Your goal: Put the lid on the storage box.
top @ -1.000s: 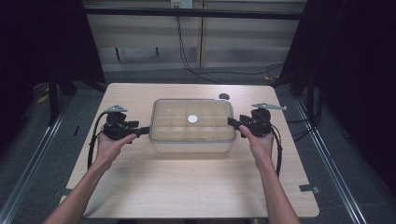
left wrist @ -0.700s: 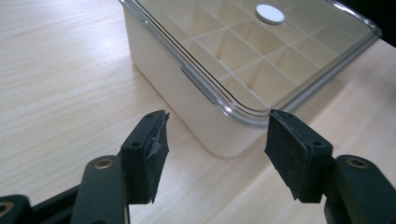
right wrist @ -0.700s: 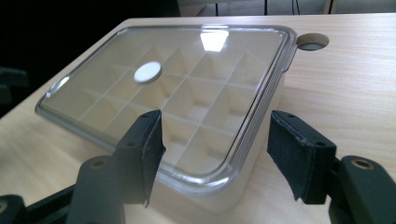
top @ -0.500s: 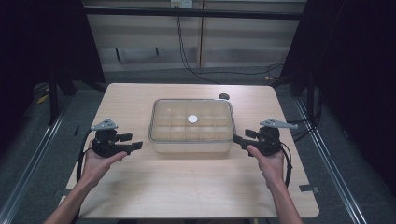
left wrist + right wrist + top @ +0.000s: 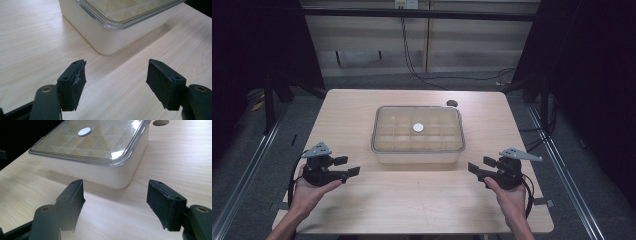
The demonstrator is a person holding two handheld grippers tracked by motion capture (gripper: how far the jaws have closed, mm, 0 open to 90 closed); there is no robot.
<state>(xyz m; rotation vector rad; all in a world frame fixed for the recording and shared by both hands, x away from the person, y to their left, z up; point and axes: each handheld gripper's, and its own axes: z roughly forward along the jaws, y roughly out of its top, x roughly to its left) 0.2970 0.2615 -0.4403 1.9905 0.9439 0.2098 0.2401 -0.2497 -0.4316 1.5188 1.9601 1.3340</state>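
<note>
A cream box (image 5: 418, 145) with a clear lid and a white round knob (image 5: 418, 128) stands in the middle of the wooden table (image 5: 362, 200); inside is a grid of compartments. My left gripper (image 5: 354, 171) hovers off the box's near-left corner (image 5: 107, 42), open, with nothing between its pads (image 5: 77, 82). My right gripper (image 5: 472, 168) hangs off the near-right corner (image 5: 120, 177), open and empty too. Both sets of jaws have just been opening wider. The knob (image 5: 84, 131) also shows on the lid in the right gripper view.
A round hole (image 5: 452, 103) lies in the tabletop behind the box, also seen as the hole (image 5: 160, 122) in the right gripper view. Metal rails (image 5: 242, 175) run along the floor on both sides. Cables (image 5: 412, 60) hang at the back wall.
Both hands have drawn back from the box's sides toward the table's near edge and outward. The jaws stand wider than before. The box has not moved.
</note>
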